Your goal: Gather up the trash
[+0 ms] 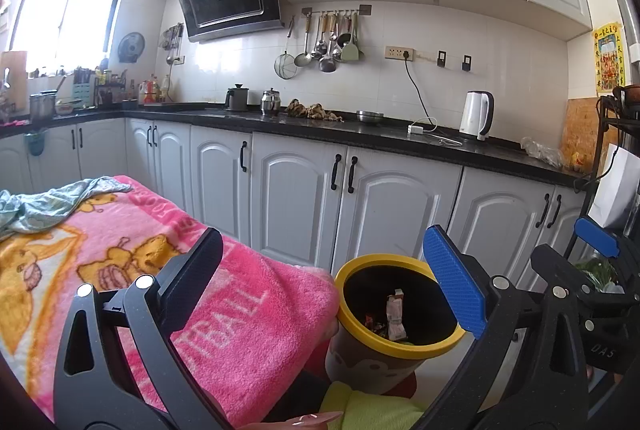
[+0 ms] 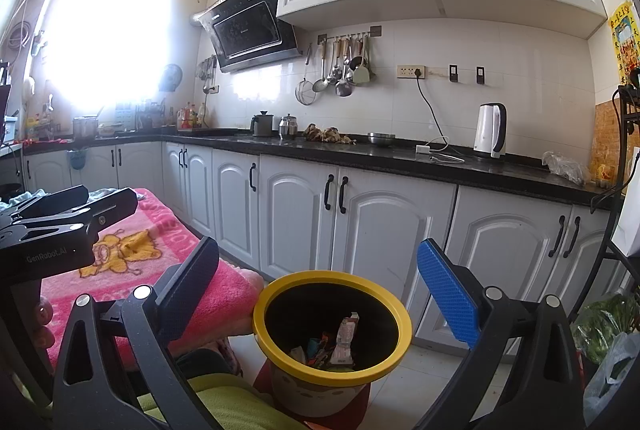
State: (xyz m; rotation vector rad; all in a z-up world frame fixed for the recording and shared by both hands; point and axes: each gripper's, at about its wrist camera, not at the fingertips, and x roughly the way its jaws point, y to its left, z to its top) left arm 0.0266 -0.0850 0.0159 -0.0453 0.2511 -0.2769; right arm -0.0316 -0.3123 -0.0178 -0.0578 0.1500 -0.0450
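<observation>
- A long black tabletop (image 1: 400, 138) over white cabinet doors (image 1: 296, 210) is seen along the far wall, with a white kettle (image 1: 477, 115) standing on it.
- A pink blanket (image 1: 160, 270) is spread at the left, its corner just beside the bin.
- A yellow-rimmed trash bin (image 2: 332, 326) is seen on the floor below both hand-held grippers; wrappers (image 2: 346, 342) are seen lying inside it.
- The left hand-held gripper (image 1: 332, 278) is held released, jaws wide apart, nothing between them.
- The right hand-held gripper (image 2: 320, 290) is likewise spread wide over the bin and grasps nothing.
</observation>
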